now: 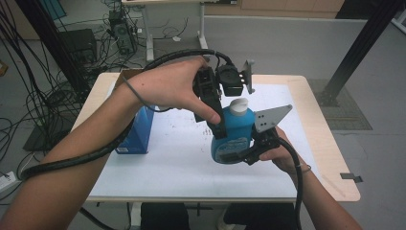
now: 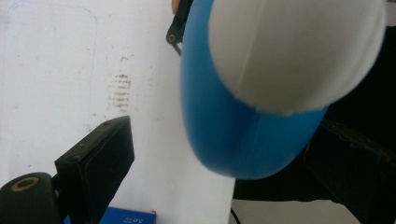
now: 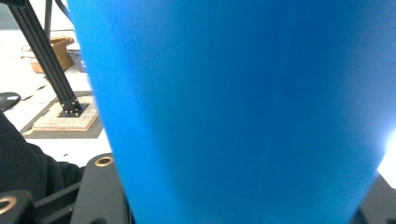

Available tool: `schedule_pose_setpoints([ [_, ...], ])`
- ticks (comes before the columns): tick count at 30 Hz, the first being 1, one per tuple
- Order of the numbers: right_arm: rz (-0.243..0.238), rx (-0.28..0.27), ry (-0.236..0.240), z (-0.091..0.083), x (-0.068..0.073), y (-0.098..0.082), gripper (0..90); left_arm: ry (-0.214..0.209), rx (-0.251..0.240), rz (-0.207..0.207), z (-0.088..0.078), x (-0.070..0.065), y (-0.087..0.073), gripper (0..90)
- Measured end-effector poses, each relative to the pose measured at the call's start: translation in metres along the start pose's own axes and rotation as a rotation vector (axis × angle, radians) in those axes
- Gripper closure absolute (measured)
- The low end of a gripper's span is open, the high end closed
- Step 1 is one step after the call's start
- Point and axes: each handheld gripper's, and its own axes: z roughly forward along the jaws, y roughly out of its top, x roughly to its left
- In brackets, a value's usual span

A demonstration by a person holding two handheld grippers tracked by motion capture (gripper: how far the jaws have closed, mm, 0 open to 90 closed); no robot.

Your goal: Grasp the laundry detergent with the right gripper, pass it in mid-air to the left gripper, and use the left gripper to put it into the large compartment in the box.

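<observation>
Blue bottle (image 1: 233,139) stood clamped in right gripper (image 1: 246,154); left gripper (image 1: 218,108), jaws apart, straddled its white cap (image 1: 238,106). Best centred over that cap before closing.

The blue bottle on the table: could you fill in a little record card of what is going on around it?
Held thing: blue bottle, upright, white cap on
Right gripper: shut on the bottle's lower body
Left gripper: above the bottle, jaws open on either side of the cap, not pressing it
Also on the table: blue box, standing to the left
Surface: white sheet over the tabletop
</observation>
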Motion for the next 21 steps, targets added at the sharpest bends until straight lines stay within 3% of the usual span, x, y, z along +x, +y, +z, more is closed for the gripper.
schedule_pose_setpoints([
  [21,-0.009,-0.003,0.037,0.02,-0.001,0.009,40.1,-0.008,-0.002,0.024,0.004,-0.005,0.005,8.9],
])
